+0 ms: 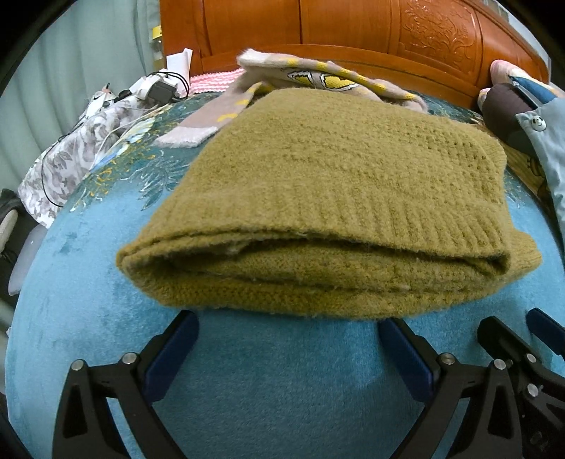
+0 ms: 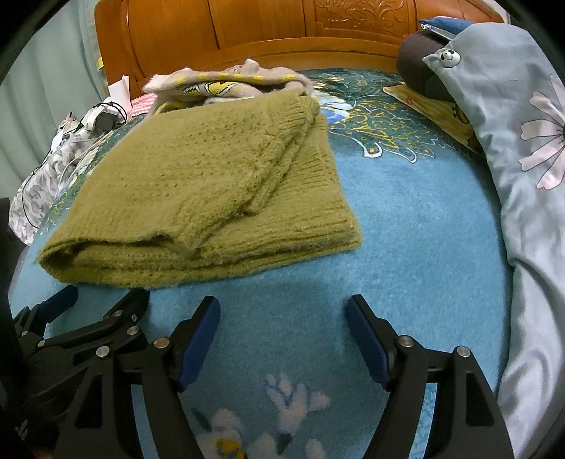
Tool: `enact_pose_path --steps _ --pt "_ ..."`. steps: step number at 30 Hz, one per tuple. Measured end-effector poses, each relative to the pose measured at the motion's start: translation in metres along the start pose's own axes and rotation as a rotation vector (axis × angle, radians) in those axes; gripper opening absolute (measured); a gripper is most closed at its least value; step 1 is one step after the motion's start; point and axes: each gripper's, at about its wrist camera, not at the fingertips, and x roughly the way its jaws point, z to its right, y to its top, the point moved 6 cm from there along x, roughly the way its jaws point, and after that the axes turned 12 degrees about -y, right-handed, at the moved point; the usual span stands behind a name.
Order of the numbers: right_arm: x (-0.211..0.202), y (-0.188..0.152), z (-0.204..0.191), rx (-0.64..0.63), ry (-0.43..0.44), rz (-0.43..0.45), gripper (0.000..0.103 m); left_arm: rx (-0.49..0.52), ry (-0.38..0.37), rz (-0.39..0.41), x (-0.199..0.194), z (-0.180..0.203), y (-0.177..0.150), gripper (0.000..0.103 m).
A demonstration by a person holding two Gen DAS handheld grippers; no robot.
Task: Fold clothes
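Note:
An olive-green knit sweater lies folded in layers on the blue plush bed cover; it also shows in the right wrist view. My left gripper is open and empty, just in front of the sweater's near folded edge. My right gripper is open and empty, over the cover near the sweater's front right corner. The left gripper also shows in the right wrist view at the lower left. A beige and yellow knit garment lies behind the sweater, partly under it.
A carved wooden headboard stands at the back. A pale blue floral quilt and a dark pillow lie at the right. A grey floral cloth with chargers and cables lies at the left edge.

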Motion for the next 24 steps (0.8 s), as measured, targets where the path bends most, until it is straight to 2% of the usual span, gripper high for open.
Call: enact_pose_path --steps 4,24 --pt "-0.0006 -0.0015 0.0011 0.014 0.047 0.002 0.087 -0.002 -0.002 -0.002 -0.0001 -0.0002 0.0002 0.103" --pt "-0.0008 -0.0033 -0.0001 0.028 0.095 0.014 0.093 -0.014 -0.010 -0.011 0.0000 0.0005 0.0008 0.103"
